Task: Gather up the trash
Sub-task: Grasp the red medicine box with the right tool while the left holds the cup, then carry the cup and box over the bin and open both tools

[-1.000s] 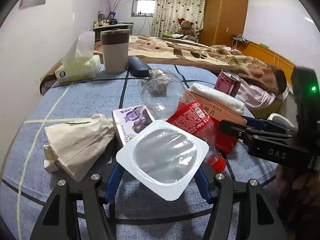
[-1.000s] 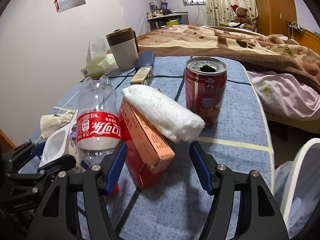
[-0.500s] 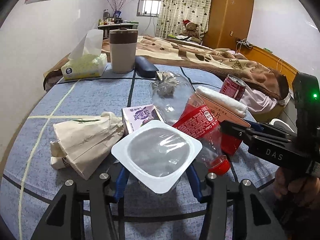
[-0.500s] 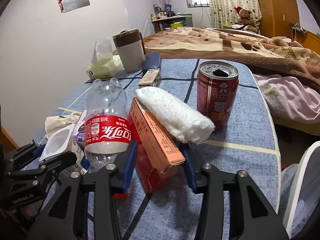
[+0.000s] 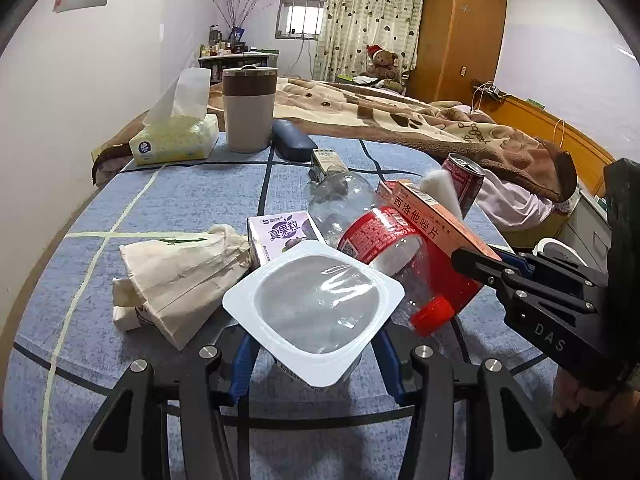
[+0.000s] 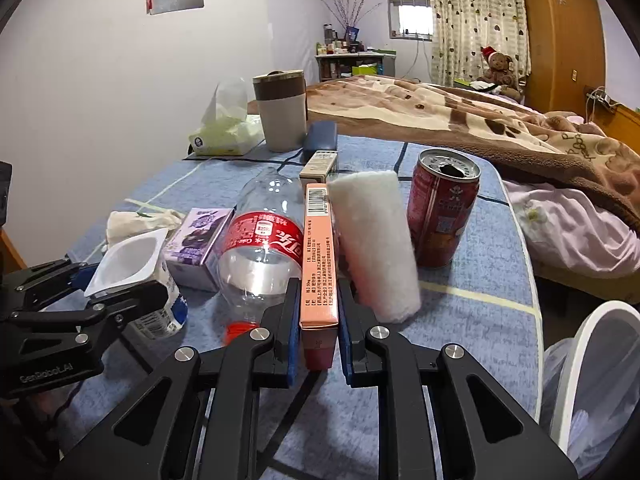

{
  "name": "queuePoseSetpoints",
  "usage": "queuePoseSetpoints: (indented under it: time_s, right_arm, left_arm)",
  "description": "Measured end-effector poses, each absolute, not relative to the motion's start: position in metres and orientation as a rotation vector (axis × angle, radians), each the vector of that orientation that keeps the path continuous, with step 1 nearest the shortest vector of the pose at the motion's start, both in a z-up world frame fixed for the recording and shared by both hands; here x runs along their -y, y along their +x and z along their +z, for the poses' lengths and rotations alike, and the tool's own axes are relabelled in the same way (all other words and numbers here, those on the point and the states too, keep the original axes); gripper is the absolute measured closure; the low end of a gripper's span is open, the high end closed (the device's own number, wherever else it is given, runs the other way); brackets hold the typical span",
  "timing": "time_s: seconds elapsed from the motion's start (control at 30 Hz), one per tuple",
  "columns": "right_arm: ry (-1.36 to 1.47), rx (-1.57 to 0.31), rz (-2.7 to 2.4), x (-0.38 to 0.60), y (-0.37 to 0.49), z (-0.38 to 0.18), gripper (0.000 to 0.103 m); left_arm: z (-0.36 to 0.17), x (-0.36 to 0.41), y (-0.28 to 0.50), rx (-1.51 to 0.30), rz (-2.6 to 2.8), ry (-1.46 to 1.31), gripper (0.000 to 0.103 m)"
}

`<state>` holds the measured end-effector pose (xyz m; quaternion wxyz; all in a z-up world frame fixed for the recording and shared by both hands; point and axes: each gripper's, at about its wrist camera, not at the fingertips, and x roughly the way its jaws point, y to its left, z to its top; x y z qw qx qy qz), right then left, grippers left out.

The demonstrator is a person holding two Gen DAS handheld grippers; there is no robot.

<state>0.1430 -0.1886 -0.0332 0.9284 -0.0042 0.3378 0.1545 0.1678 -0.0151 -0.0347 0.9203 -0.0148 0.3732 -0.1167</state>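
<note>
Orange box (image 6: 319, 256), frame centre, clamped in right gripper (image 6: 318, 312); yogurt cup (image 5: 316, 312) clamped in left gripper (image 5: 316, 350).
Risk: lifting box tips white roll (image 6: 374, 240) and bottle (image 6: 260, 248) leaning on it; roll could knock can (image 6: 442, 208) off worktop (image 6: 488, 280).

tissue box (image 5: 175, 141), lidded cup (image 5: 249, 110) and dark case (image 5: 293, 145) stand near the bed (image 5: 400, 116).

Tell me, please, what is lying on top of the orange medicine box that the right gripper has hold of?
A white rolled towel rests along the orange medicine box, leaning against its right side. Whatever lies beneath the towel and box is covered.
</note>
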Motion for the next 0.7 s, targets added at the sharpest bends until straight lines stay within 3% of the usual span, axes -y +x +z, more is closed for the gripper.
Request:
queuePoseSetpoints:
  time_s: [0.7]
  right_arm:
    - [0.046,-0.559,0.265,0.209,0.099,-0.001,0.086]
  left_arm:
    - [0.007,0.045,0.122,-0.668,-0.298,0.021,0.051]
